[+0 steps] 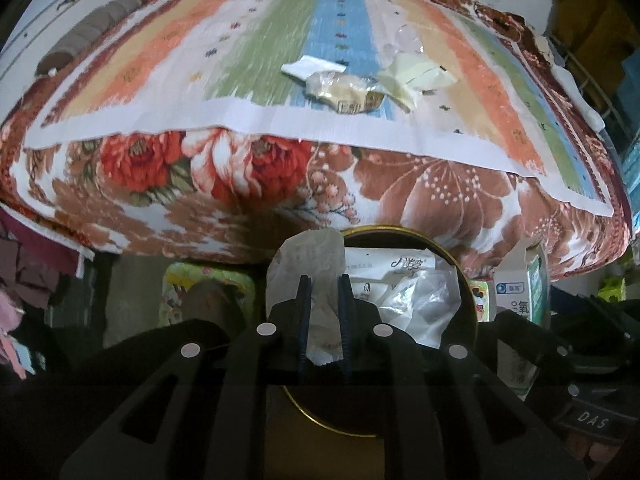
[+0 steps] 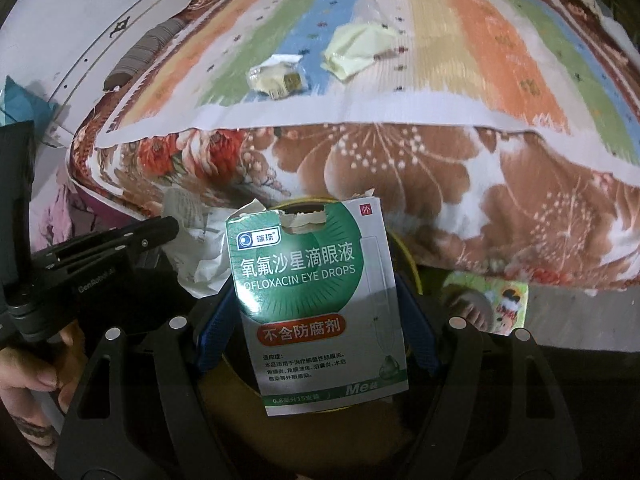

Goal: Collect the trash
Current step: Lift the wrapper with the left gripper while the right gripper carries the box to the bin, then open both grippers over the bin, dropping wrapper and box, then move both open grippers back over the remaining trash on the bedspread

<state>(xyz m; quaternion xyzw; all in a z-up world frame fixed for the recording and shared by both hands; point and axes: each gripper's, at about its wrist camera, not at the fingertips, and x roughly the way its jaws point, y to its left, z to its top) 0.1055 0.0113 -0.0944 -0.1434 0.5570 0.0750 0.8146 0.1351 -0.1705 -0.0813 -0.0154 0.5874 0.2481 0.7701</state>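
My left gripper (image 1: 325, 282) is shut on a crumpled white paper wrapper (image 1: 307, 258) and holds it over a round gold-rimmed bin (image 1: 468, 280) with white wrappers inside. My right gripper (image 2: 316, 308) is shut on a green and white eye-drops box (image 2: 312, 276) above the same bin (image 2: 414, 268). That box also shows at the right of the left wrist view (image 1: 520, 292). On the striped bedcover lie a snack packet (image 1: 346, 94), a white paper scrap (image 1: 310, 67), a pale yellow wrapper (image 1: 416, 76) and clear plastic (image 1: 404, 40). The packet (image 2: 276, 78) and yellow wrapper (image 2: 356, 54) show in the right wrist view too.
The bed (image 1: 240, 184) with a floral quilt fills the space ahead, above the bin. A colourful tin (image 1: 208, 296) sits under the bed edge, also seen in the right wrist view (image 2: 488, 304). A grey bolster (image 1: 92, 36) lies at the bed's far left. Shelves (image 1: 600, 60) stand at right.
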